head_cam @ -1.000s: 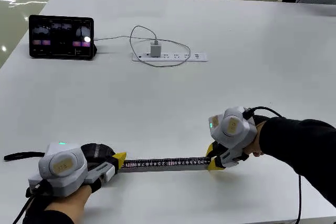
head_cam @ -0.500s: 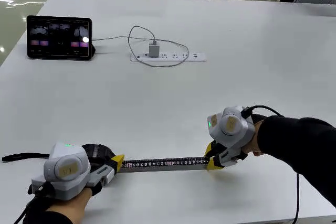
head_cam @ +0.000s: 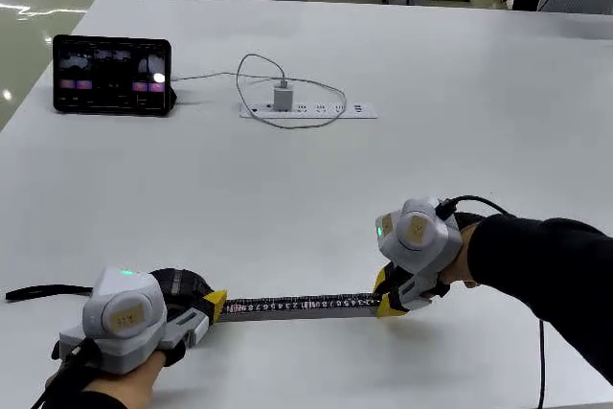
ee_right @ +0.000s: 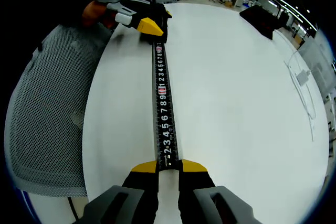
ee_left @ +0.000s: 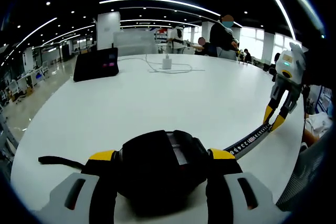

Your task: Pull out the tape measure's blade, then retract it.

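White table [head_cam: 383, 141]: a broad, plain top is seen.
Tablet [head_cam: 112, 74]: stood upright at the far left, screen lit.
Power strip [head_cam: 311, 110]: white, laid flat near the table's middle, well apart from the tablet.
Charger [head_cam: 283, 97]: white, plugged into the strip.
Cable [head_cam: 251, 69]: looped around the charger and led to the tablet.
Grey mesh surface [ee_right: 47, 119]: seen beside the table edge.
People [ee_left: 223, 35]: seen standing beyond the far edge.

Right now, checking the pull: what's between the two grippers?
Head view: the blade stretches from the case in the left gripper to the right gripper.

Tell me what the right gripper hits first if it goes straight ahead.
Following the blade it pinches, the right gripper would likely meet the tape measure case held by the left gripper.
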Demonstrator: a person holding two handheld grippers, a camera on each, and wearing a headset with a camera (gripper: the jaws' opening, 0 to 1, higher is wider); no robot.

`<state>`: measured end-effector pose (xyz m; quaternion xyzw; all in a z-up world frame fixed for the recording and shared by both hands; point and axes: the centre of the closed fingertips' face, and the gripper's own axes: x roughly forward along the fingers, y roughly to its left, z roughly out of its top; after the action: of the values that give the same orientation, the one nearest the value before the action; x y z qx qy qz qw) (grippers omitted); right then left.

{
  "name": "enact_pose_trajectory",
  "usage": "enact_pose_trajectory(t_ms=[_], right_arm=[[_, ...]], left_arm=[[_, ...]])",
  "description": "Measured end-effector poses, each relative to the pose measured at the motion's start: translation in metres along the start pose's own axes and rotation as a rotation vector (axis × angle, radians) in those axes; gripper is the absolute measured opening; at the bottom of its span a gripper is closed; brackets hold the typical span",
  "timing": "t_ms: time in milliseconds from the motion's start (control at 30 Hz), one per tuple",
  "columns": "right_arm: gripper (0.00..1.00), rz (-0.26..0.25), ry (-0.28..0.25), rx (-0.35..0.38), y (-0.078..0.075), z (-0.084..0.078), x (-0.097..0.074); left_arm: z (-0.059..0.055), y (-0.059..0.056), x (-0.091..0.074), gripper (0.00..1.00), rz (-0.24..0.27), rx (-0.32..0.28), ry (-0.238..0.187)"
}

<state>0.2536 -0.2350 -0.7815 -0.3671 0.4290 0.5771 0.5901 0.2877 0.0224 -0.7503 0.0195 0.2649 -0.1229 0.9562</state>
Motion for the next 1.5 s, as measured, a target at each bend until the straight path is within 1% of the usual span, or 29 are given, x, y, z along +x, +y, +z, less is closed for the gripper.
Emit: enact_pose_trajectory(t_ms=[133, 400, 533, 667, 833, 900, 1200, 1267, 1367, 1500], right_arm=[[0.10, -0.003, 0.011, 0.012, 0.000, 0.001, 0.001], [0.10, -0.015, 0.034, -0.013, 0.001, 0.002, 0.001], [0.10, -0.016, 0.031, -0.011, 0.000, 0.003, 0.001], [0.10, -0.015, 0.034, -0.036, 0.001, 0.003, 0.002], [0.10, -0.014, 0.036, -0.036, 0.000, 0.004, 0.002], [0.10, -0.013, 0.036, -0.050, 0.000, 0.005, 0.003], [0.10, -0.014, 0.043, -0.040, 0.000, 0.010, 0.005], [0.10, -0.011, 0.042, -0.052, 0.001, 0.011, 0.006], [0.10, -0.009, 0.038, -0.032, 0.001, 0.014, 0.007], [0.10, -0.005, 0.029, -0.024, 0.002, 0.018, 0.009]], left_arm=[[0.000, 0.000, 0.000, 0.65, -0.005, 0.001, 0.000], [0.000, 0.000, 0.000, 0.65, -0.005, 0.006, -0.006], [0.000, 0.000, 0.000, 0.65, -0.006, 0.005, -0.006], [0.000, 0.000, 0.000, 0.65, -0.009, 0.003, -0.004], [0.000, 0.000, 0.000, 0.65, -0.010, 0.006, -0.002], [0.000, 0.000, 0.000, 0.65, -0.010, 0.006, -0.002], [0.000, -0.001, -0.001, 0.65, -0.012, 0.005, -0.003], [0.001, -0.001, -0.001, 0.65, -0.013, 0.005, -0.003], [0.000, -0.001, -0.001, 0.65, -0.013, 0.004, -0.002], [0.000, -0.001, -0.001, 0.65, -0.015, 0.005, -0.003]])
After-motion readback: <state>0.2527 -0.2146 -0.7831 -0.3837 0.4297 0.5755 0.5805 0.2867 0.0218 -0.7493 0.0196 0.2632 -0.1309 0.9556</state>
